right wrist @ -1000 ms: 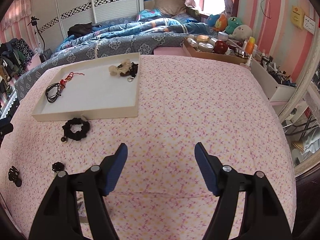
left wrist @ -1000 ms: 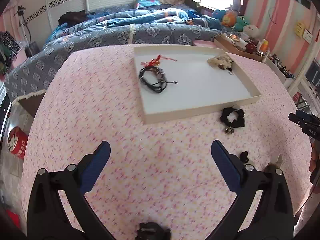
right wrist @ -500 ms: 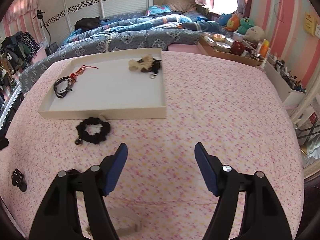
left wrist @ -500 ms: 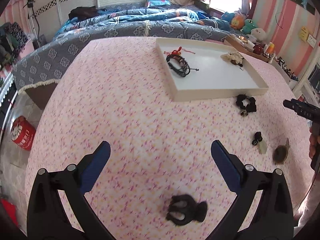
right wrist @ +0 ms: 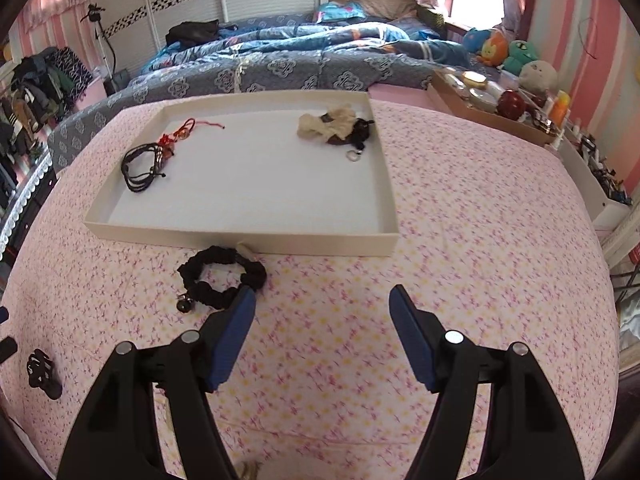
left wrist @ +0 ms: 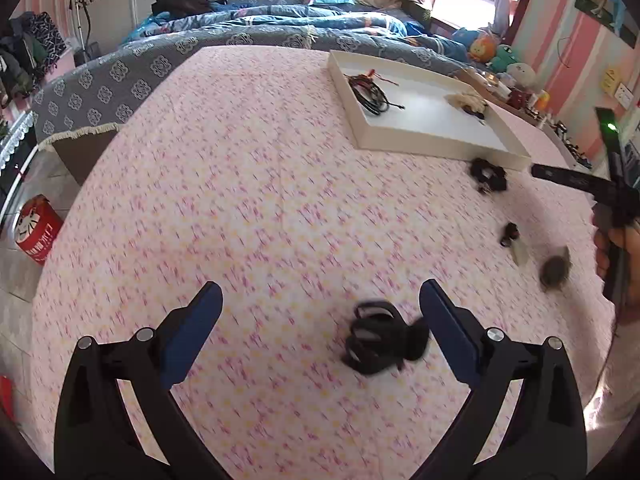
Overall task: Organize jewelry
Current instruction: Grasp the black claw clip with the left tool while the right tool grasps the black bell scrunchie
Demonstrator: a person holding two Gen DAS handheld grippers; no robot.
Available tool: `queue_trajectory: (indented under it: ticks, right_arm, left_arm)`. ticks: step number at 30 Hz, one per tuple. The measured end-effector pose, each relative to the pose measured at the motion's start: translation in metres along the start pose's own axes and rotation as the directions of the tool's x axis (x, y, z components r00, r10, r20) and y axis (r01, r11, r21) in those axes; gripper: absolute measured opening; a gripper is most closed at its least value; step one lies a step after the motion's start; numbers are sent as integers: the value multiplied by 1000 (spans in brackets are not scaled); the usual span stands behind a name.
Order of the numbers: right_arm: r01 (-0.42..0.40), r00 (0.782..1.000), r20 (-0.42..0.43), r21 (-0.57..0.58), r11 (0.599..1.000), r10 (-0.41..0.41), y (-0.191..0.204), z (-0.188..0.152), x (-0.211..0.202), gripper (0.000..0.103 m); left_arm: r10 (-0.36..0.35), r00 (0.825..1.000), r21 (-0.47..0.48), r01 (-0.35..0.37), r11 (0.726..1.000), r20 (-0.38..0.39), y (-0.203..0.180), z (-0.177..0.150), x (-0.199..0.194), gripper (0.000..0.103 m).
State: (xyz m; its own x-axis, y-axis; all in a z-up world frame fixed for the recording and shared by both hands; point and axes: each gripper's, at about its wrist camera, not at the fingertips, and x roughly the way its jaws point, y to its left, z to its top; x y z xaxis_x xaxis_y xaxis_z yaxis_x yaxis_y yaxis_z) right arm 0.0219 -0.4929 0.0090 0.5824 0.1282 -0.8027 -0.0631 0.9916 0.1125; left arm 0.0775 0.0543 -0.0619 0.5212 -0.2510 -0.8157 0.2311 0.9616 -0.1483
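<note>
The white tray [right wrist: 240, 236] on the pink-clothed worktop [right wrist: 480, 240] already holds black cords [right wrist: 142, 166], a red string piece [right wrist: 180, 132] and a cream bundle [right wrist: 328, 124]. Outside it lie a black scrunchie [right wrist: 222, 280] touching its front wall, a black claw clip [left wrist: 380, 344] and several small bits. Left tongs [left wrist: 320, 328] and right tongs [right wrist: 322, 320] both gape wide, empty.

The left gripper [left wrist: 320, 304] is showing matte black angular arms, each carrying two round silver screws, and flat blue pads [left wrist: 192, 332] lining its fingers. The right gripper [right wrist: 322, 308] is wearing the same black frame, silver screws and blue pads [right wrist: 232, 340]. At the left view's right edge, bare skin of the hand [left wrist: 616, 248] is showing.
</note>
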Motion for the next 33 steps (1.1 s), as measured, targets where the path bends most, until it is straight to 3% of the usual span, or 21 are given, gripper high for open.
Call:
queue_trajectory:
  ticks: [6,13,15,20,22,24,27,33]
  right_arm:
    - [-24,999,-41,-30,999,23,15,8,17,70]
    - [-12,994,-109,-79,997,4,34,14,43,69]
    - [-15,992,-129,-91,996,3,37,12,50,69]
    - [-19,989,-150,-108,994,2,37,13,56,53]
    - [-19,988,-157,-122,992,0,39,13,58,50]
    - [-32,986,-165,-133,991,10,42,14,60,40]
    - [-56,985,-172,-153,987,29,47,14,59,26]
    - [-71,985,-169,-184,980,40,53,14,59,13]
  left_arm:
    - [-14,1000,67,14,998,-3,-23,-22,-4,98]
    - [8,999,84,-5,996,-34,-27,-26,22,97]
    - [13,999,85,-10,996,-44,-25,-26,27,86]
    - [-59,995,63,65,996,-86,-17,-22,37,70]
    - [-94,991,62,100,993,-92,-17,-21,38,59]
    - [-143,984,55,150,987,-111,-16,-18,39,45]
    - [-120,986,70,128,989,-113,-17,-16,40,45]
    - [-96,989,76,105,992,-111,-13,-10,41,44]
